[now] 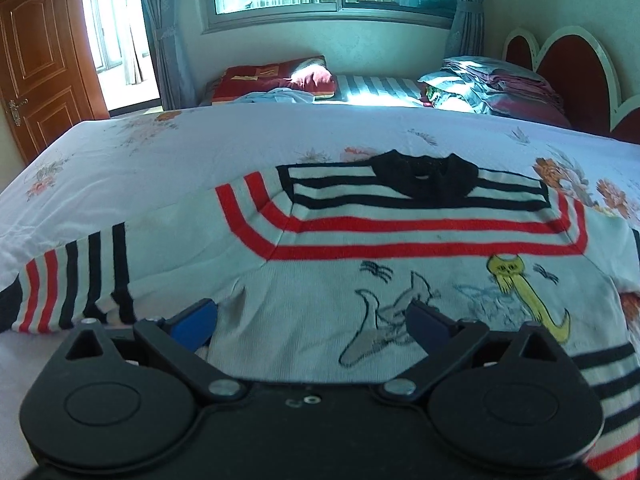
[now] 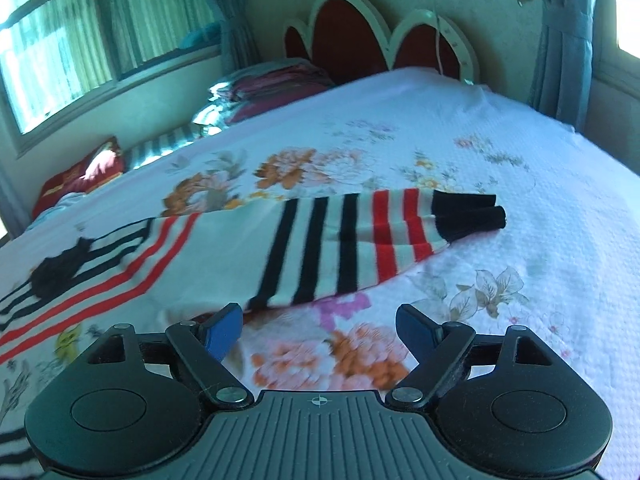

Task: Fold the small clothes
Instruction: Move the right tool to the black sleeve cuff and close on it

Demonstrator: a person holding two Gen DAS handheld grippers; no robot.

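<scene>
A small white knit sweater (image 1: 360, 276) with red and black stripes, a black collar (image 1: 424, 174) and cartoon animal prints lies flat on the bed, front up. My left gripper (image 1: 312, 320) is open and empty, low over the sweater's lower body, near its left sleeve (image 1: 76, 280). In the right wrist view the sweater's right sleeve (image 2: 360, 240) stretches out to the right and ends in a black cuff (image 2: 468, 216). My right gripper (image 2: 320, 328) is open and empty, just in front of that sleeve, over the bedsheet.
The bed has a white floral sheet (image 1: 180, 160). Stacked folded bedding (image 1: 492, 84) and a red pillow (image 1: 276, 78) lie at the far side under the window. A red and white headboard (image 2: 380, 40) stands behind. A wooden door (image 1: 40, 52) stands at the left.
</scene>
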